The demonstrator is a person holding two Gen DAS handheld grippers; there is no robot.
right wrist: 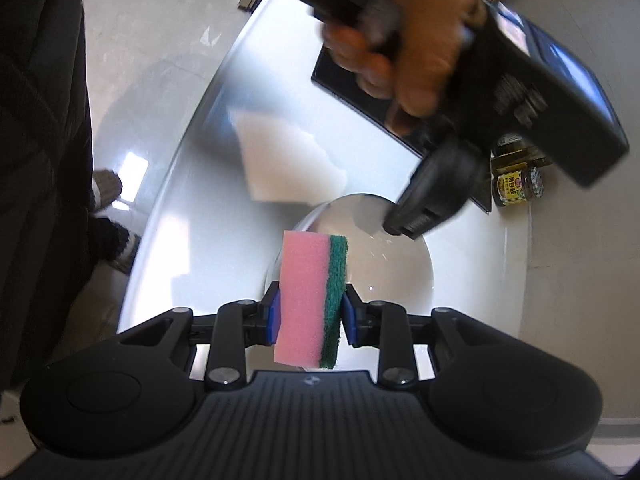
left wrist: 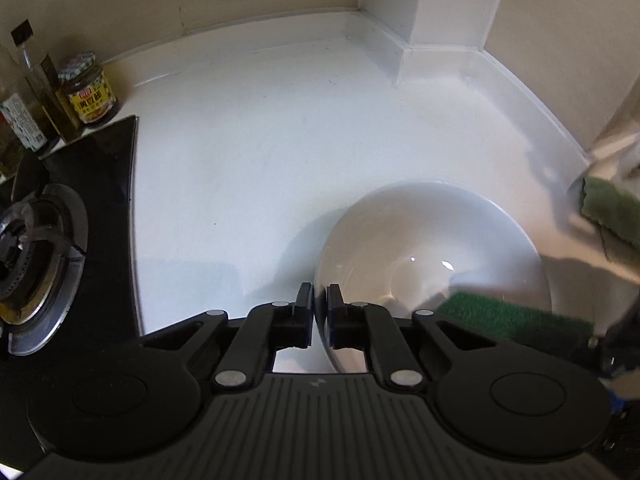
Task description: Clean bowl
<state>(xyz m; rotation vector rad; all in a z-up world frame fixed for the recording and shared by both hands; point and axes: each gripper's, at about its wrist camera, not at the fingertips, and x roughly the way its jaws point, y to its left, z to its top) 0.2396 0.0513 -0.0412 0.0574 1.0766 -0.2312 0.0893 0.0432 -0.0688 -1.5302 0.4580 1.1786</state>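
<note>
On the left stand one gas burner and one sauce jar among bottles. One white bowl sits on the white counter, with open counter behind it up to the wall. The left gripper pinches the bowl's near rim. The right gripper squeezes one pink-green sponge above the bowl.
</note>
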